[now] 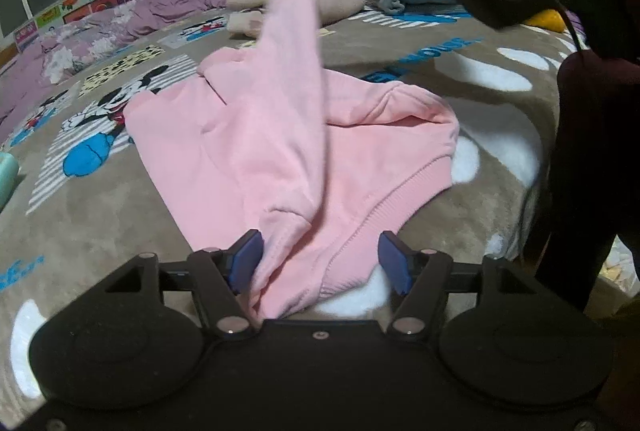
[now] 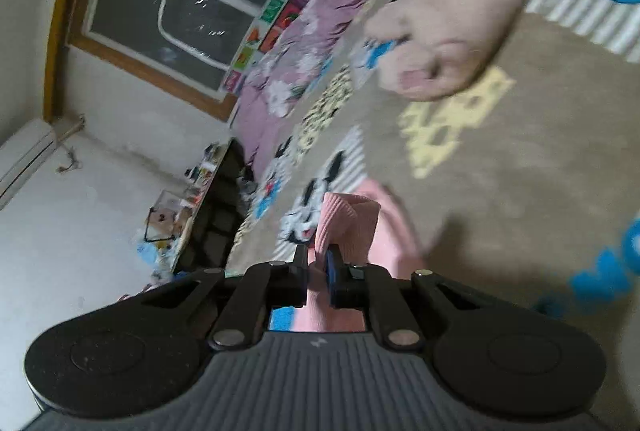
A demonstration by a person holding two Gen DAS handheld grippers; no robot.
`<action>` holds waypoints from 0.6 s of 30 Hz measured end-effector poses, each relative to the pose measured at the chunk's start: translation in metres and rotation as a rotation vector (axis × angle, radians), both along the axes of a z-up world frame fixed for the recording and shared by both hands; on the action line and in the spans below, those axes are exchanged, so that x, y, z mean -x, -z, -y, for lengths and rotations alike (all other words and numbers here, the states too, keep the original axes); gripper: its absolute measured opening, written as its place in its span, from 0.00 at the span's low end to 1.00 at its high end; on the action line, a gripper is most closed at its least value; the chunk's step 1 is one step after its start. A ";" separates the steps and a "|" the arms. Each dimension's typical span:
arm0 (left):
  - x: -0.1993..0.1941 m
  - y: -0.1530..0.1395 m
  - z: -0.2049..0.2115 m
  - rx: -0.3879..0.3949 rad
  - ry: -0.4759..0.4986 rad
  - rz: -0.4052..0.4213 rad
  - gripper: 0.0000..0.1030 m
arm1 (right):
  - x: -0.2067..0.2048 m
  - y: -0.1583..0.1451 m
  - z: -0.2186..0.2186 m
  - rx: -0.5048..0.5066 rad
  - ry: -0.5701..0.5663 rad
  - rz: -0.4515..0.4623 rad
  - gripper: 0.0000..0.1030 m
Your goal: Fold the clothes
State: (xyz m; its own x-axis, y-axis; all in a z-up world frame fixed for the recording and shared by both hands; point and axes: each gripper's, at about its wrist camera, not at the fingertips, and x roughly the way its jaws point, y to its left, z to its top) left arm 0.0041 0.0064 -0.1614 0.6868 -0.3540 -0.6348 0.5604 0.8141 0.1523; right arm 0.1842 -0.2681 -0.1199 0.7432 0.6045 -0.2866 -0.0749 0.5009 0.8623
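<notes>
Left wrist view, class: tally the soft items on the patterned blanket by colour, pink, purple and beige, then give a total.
Pink: 1, the pink sweatshirt
Purple: 1, the purple quilt
Beige: 1, the beige garment
Total: 3

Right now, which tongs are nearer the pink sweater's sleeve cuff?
Right. The right tongs are shut on the sleeve cuff, lifted; the left tongs sit open around the pink sweater hem.

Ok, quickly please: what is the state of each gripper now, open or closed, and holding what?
Left gripper: open, its fingers either side of the pink sweater hem, not clamped.
Right gripper: closed on the sweater's ribbed cuff.
</notes>
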 end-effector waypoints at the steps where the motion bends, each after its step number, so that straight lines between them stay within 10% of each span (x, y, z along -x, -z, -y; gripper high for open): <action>1: 0.000 0.000 0.000 -0.001 0.002 0.000 0.63 | -0.004 -0.006 -0.007 0.007 -0.008 0.005 0.11; 18: -0.006 -0.005 -0.028 0.164 -0.006 -0.071 0.63 | -0.078 -0.015 -0.129 0.207 -0.078 -0.052 0.10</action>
